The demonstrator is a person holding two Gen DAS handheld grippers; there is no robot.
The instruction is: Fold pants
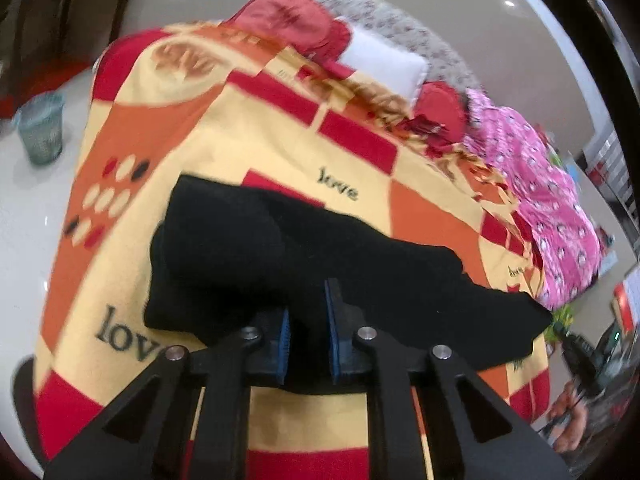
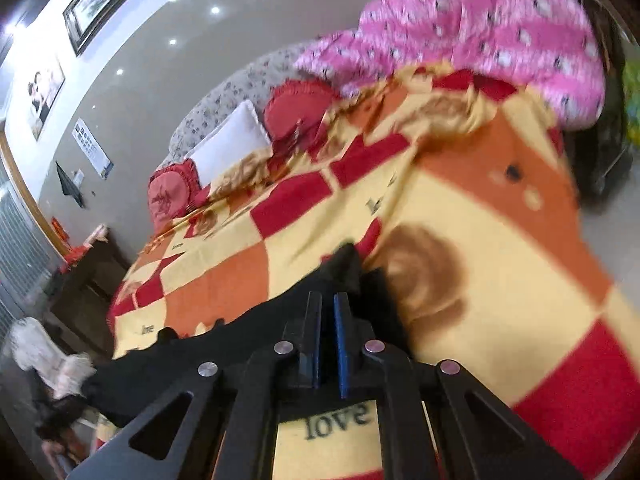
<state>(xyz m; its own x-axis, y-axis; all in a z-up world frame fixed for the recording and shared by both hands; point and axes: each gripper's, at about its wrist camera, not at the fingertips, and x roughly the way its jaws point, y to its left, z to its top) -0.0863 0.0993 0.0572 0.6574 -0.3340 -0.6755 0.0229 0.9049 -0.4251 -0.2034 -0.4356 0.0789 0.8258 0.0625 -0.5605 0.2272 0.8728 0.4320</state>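
Black pants (image 1: pixel 260 248) lie in a folded bundle on the yellow, orange and red bedspread (image 1: pixel 240 128), with one end trailing toward the bed's right edge. My left gripper (image 1: pixel 308 304) sits at the bundle's near edge, shut on the black cloth, which fills the gap between its blue pads. In the right wrist view the pants (image 2: pixel 240 336) stretch leftward across the bedspread (image 2: pixel 500 280). My right gripper (image 2: pixel 327 298) is shut on a raised peak of the cloth, its pads nearly together.
A pink patterned quilt (image 1: pixel 532 184) (image 2: pixel 480 32) is heaped at the bed's far side. A white pillow (image 1: pixel 380 60) (image 2: pixel 232 140) and red cushions lie at the headboard. A teal bin (image 1: pixel 42 128) stands on the floor, and a dark nightstand (image 2: pixel 88 280) is beside the bed.
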